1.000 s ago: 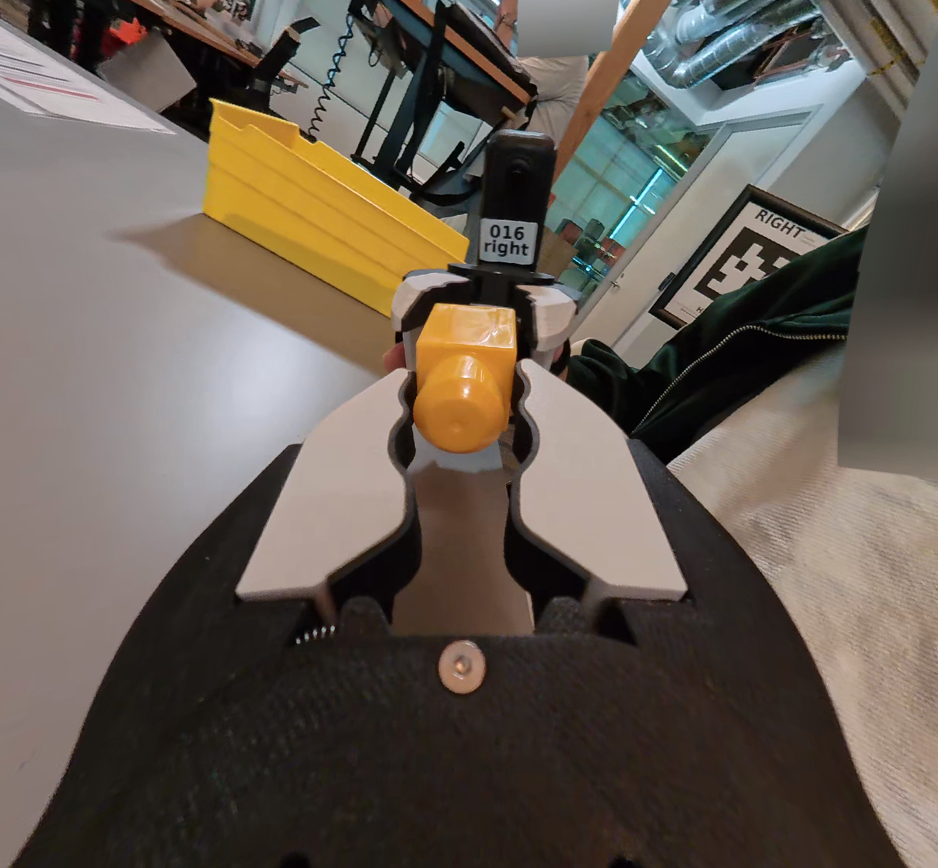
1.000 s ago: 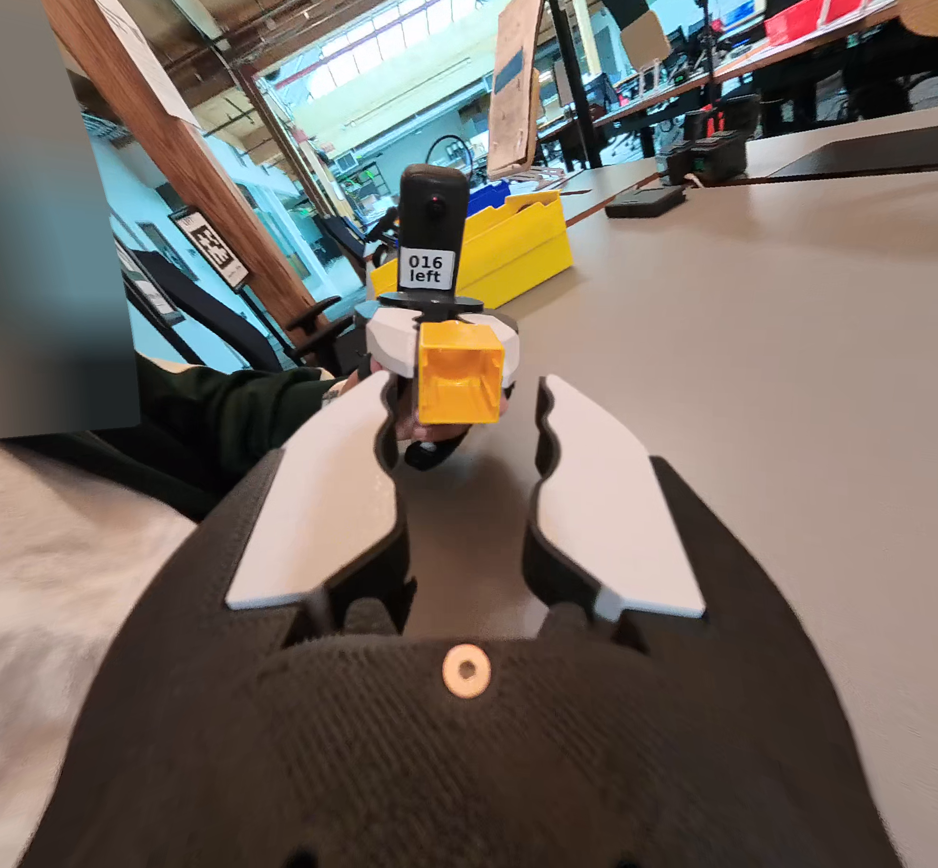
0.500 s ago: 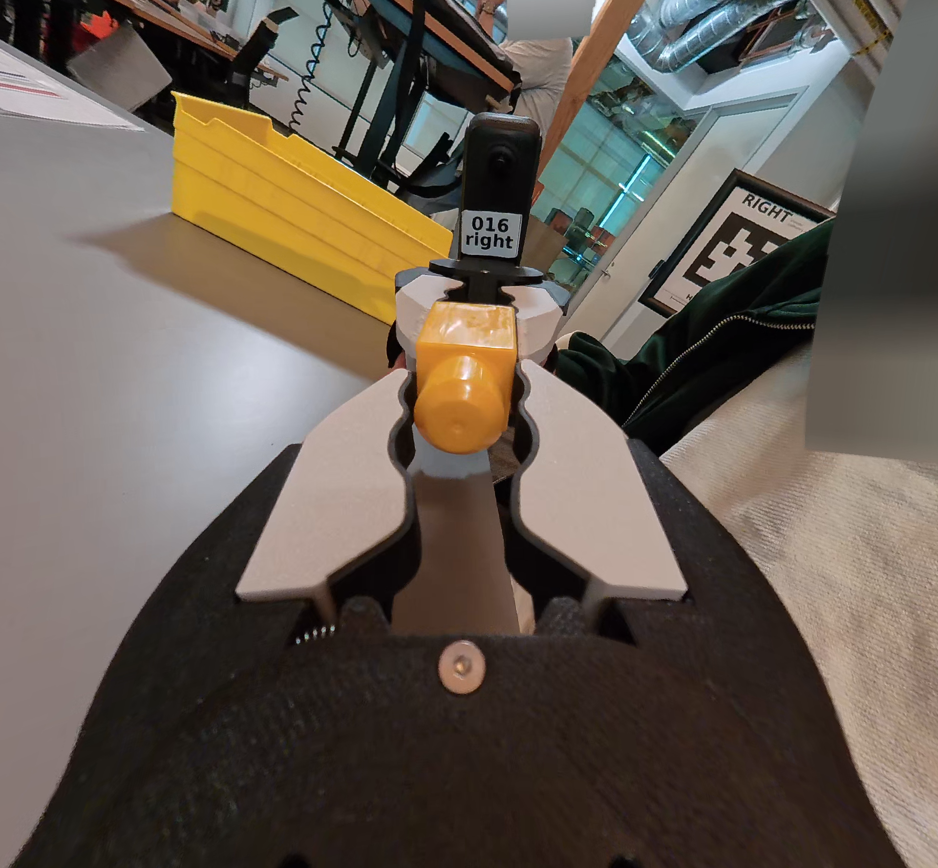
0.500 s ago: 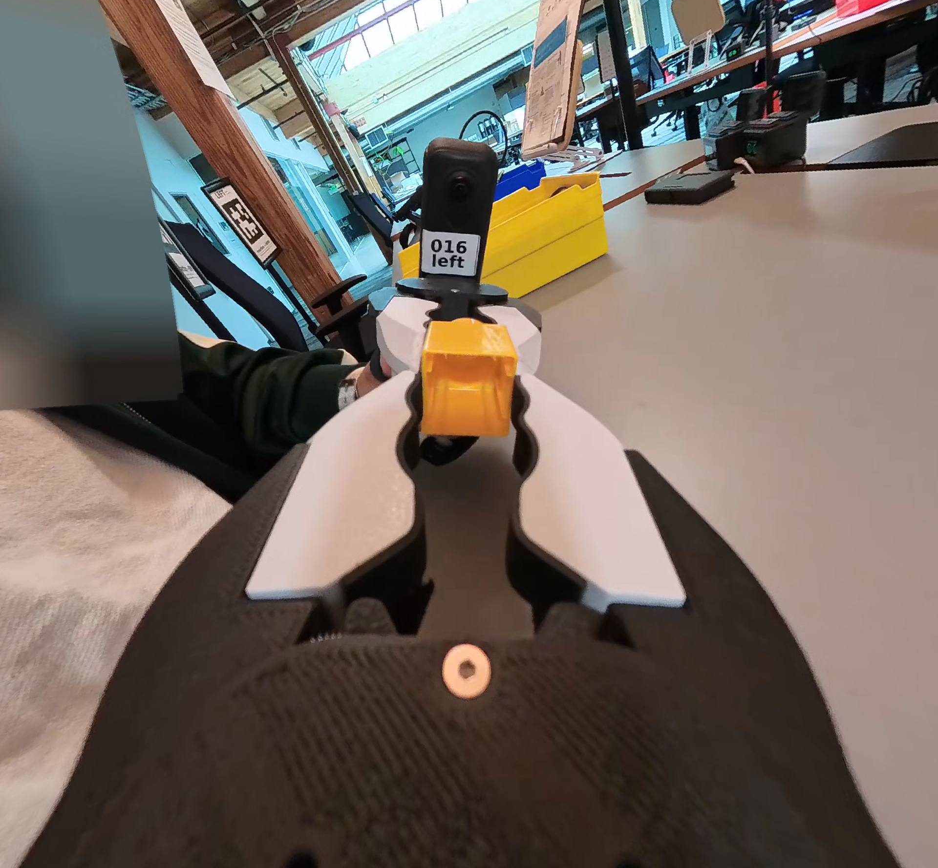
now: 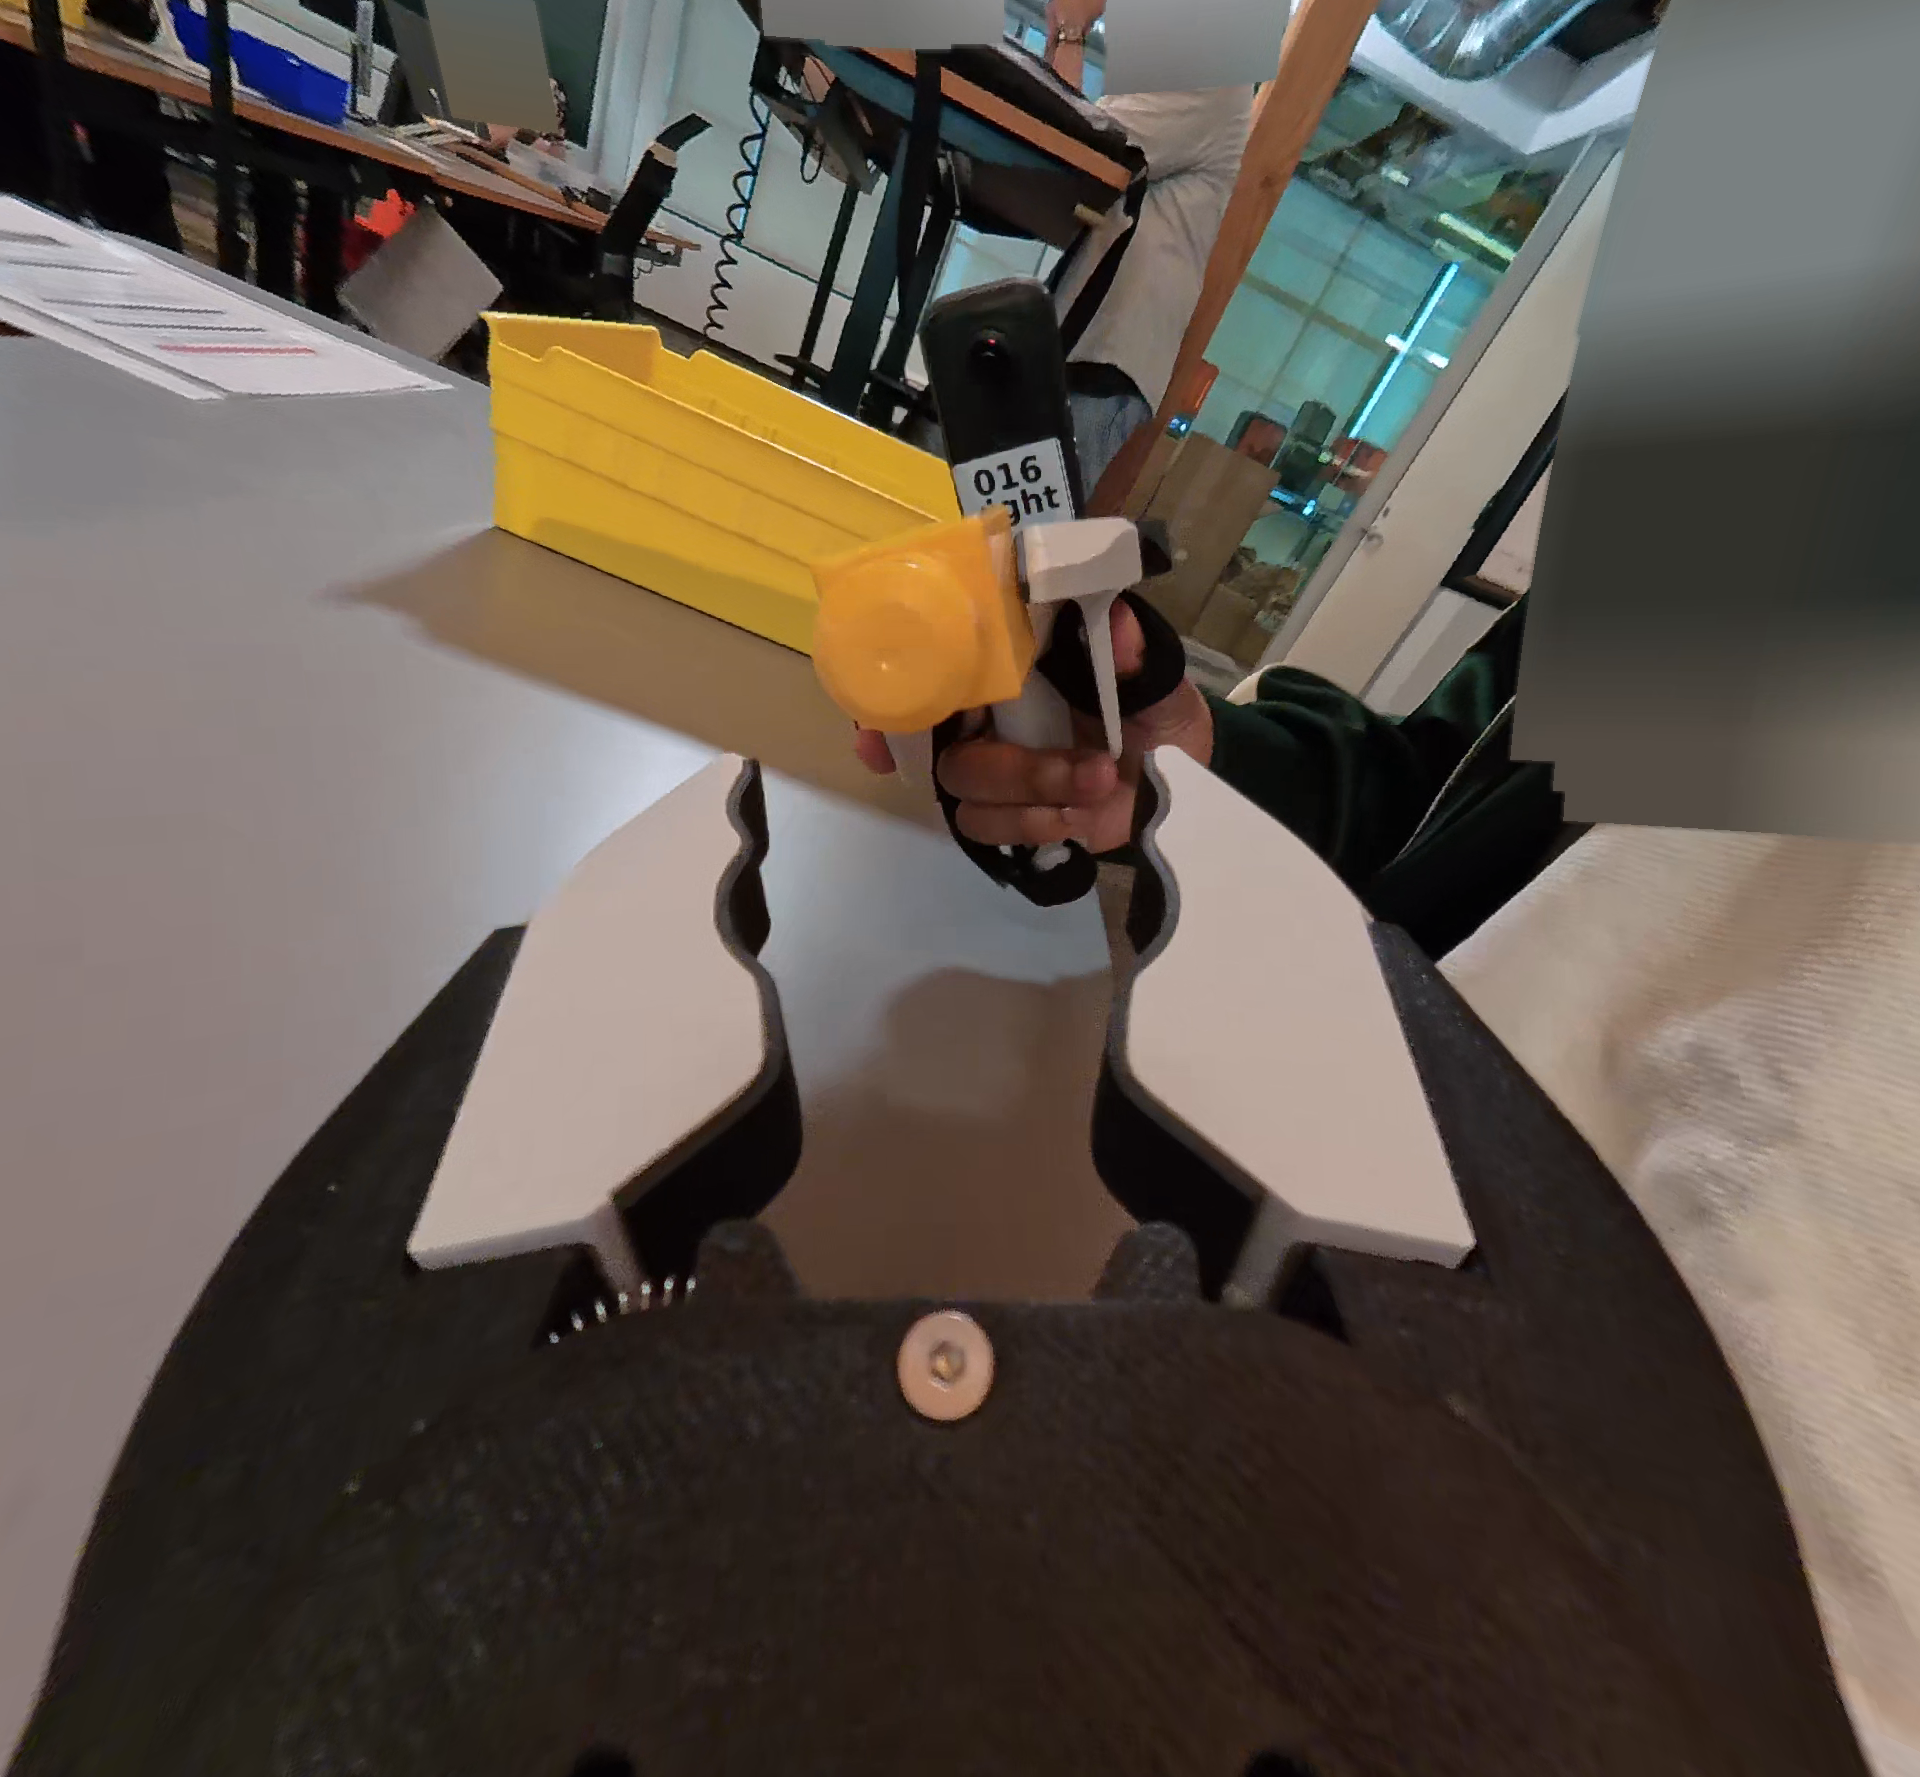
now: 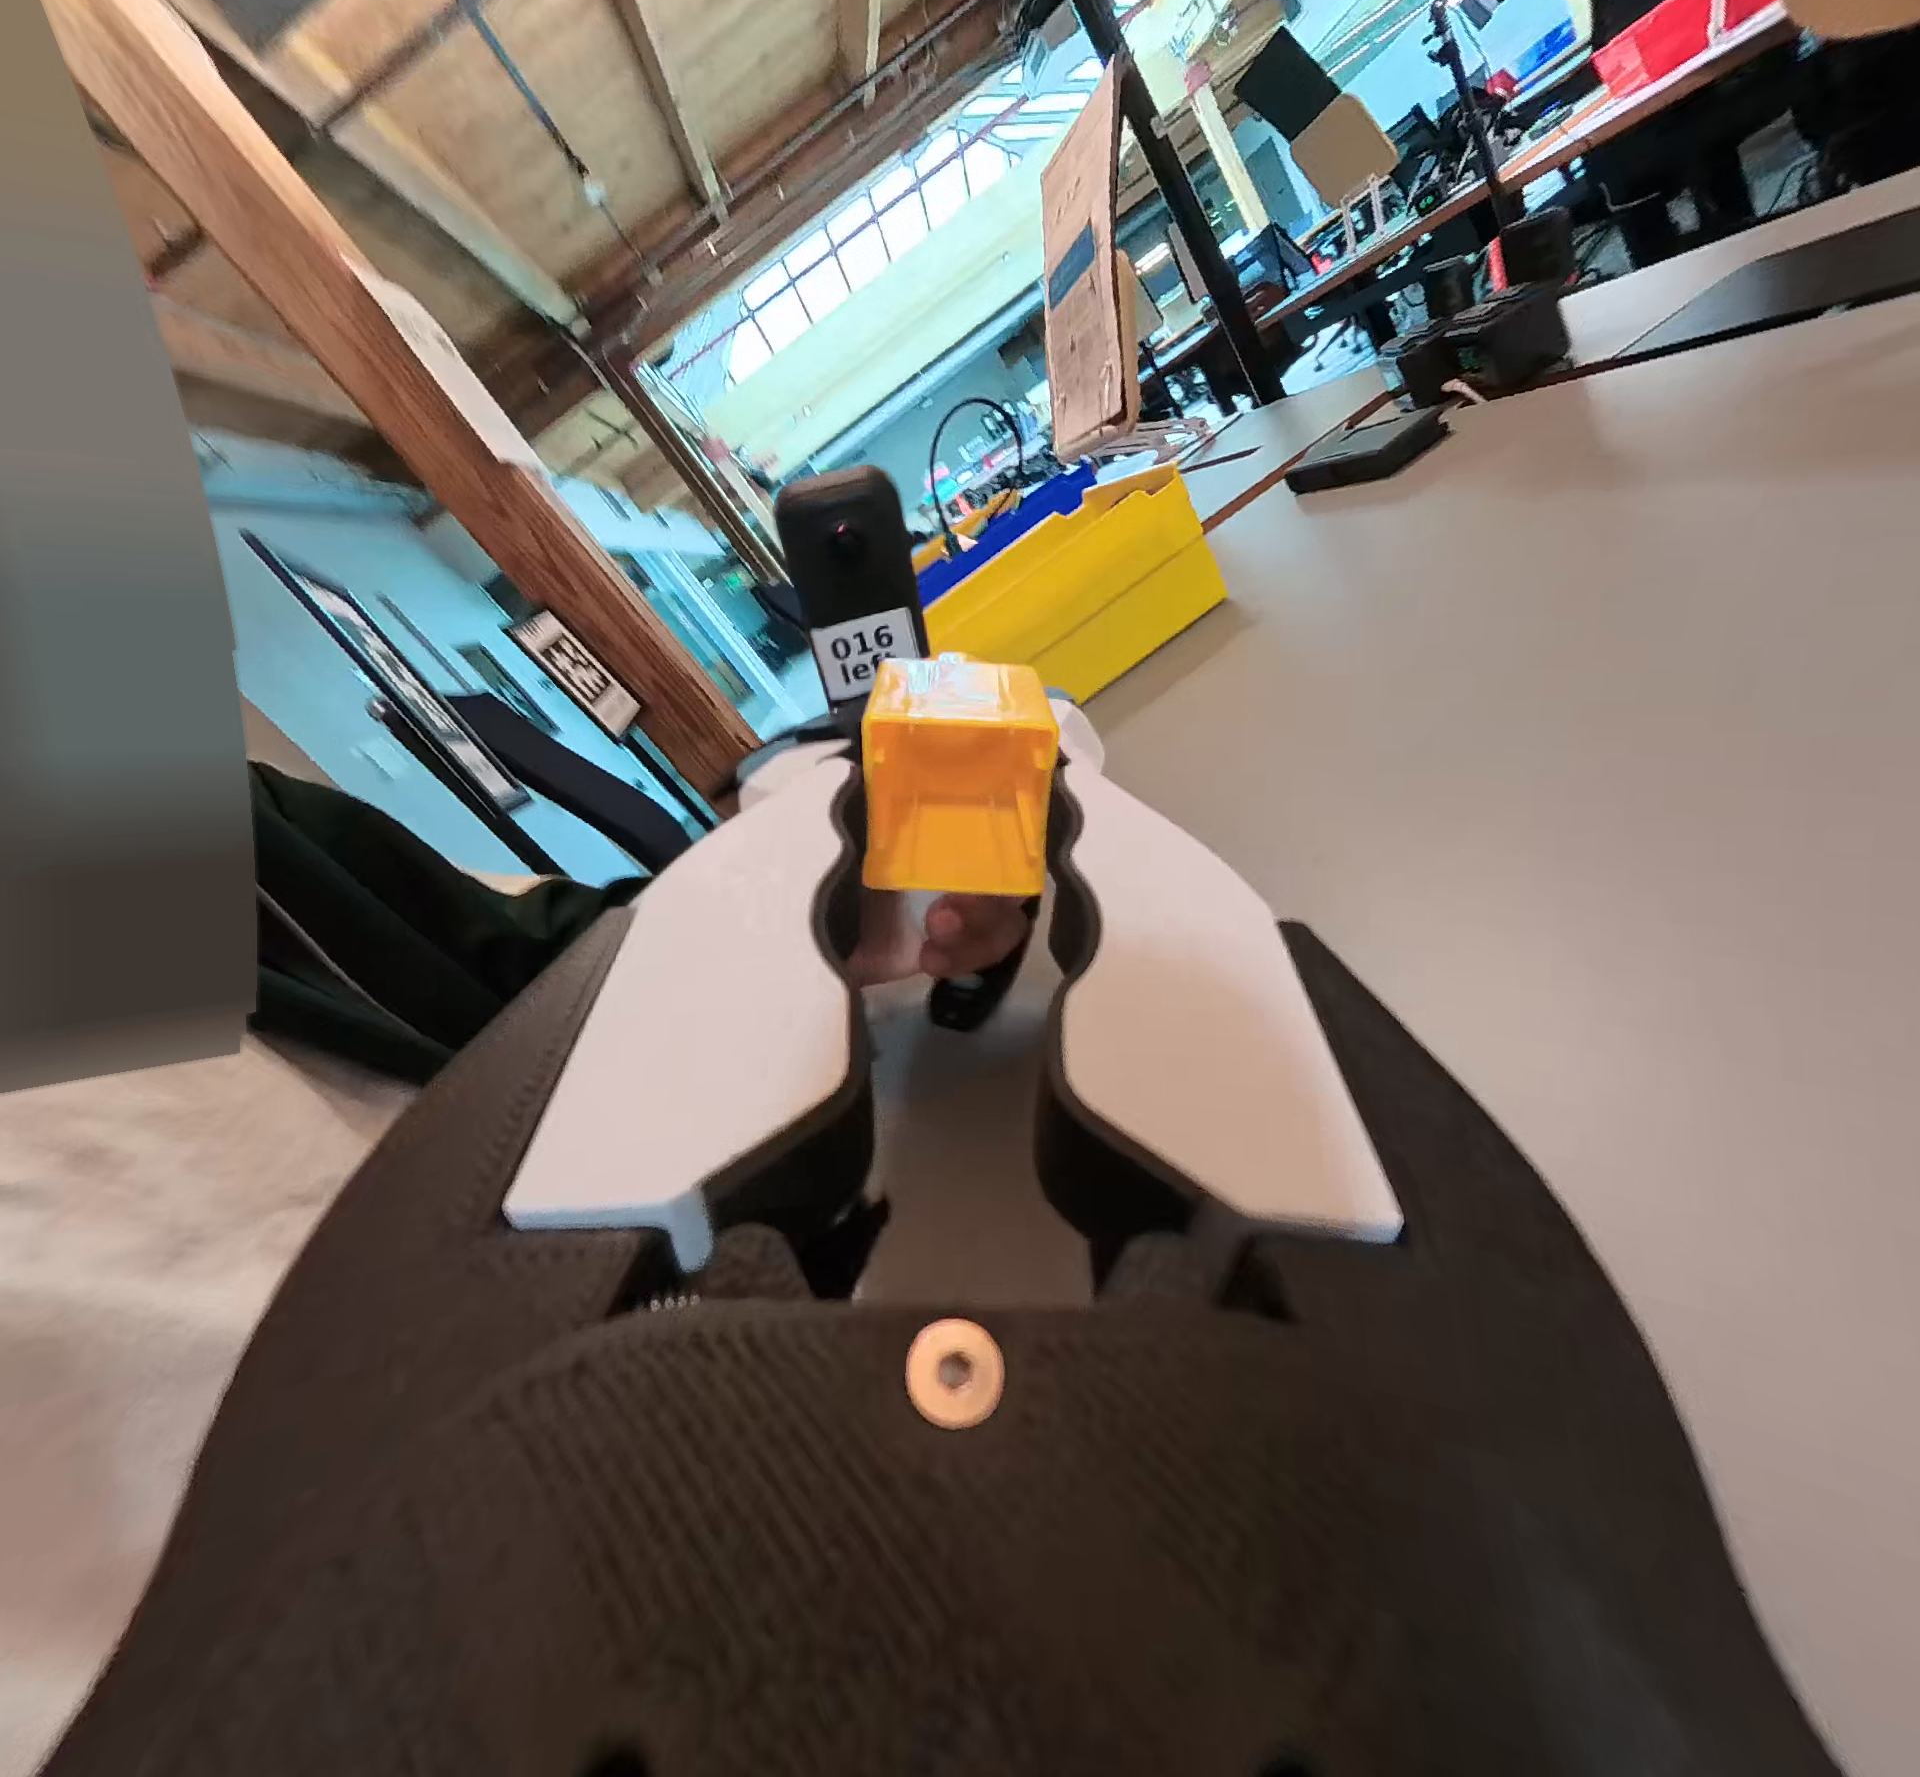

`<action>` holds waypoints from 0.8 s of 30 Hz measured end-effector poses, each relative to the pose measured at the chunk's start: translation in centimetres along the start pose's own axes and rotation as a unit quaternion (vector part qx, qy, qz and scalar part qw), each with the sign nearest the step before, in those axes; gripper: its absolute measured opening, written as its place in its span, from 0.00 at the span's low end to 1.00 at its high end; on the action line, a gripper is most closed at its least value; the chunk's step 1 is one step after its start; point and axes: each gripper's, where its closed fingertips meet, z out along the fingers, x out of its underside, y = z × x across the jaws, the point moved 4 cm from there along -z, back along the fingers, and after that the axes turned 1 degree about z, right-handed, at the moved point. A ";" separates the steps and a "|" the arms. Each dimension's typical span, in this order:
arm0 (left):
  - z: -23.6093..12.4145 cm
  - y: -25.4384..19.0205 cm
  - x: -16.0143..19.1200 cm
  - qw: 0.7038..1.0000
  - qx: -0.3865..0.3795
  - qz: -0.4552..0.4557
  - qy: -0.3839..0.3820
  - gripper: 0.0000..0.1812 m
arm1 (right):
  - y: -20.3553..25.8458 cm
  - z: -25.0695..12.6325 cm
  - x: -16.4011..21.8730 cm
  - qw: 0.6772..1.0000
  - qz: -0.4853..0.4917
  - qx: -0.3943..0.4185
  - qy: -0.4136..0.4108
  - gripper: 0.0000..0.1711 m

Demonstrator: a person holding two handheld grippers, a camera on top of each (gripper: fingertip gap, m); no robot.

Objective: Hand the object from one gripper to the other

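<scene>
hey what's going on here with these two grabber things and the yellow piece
A person is passing a yellow block between two handheld tongs over a grey table. The right tongs are shut on it. The left tongs are open and empty, apart from the block. A yellow bin sits behind on the table.

Glossy yellow plastic object (image 6: 954, 797), smooth white-faced tongs (image 5: 948, 854) on rough black weave, matt grey table (image 5: 260, 688).

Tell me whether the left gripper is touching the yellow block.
Apart. In the left wrist view the left gripper is open and empty, while the yellow block sits ahead of it, held by the right gripper.
</scene>
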 end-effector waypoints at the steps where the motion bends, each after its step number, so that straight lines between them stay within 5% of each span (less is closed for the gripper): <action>1: 0.0 0.0 0.0 1.000 -0.004 0.015 0.005 0.37 | 0.0 -0.1 0.0 1.000 0.011 -0.004 -0.002 0.19; 13: 0.0 -1.4 0.5 0.956 -0.049 0.282 0.061 0.31 | -0.4 0.5 2.8 0.960 0.260 -0.090 0.060 0.20; 21: 0.2 -1.7 0.7 0.956 -0.039 0.280 0.075 0.18 | -0.2 0.8 3.2 0.948 0.287 -0.119 0.072 0.21; 24: 0.1 -1.1 0.4 0.976 -0.039 0.202 0.066 0.18 | -1.0 0.7 2.1 0.966 0.243 -0.092 0.019 0.37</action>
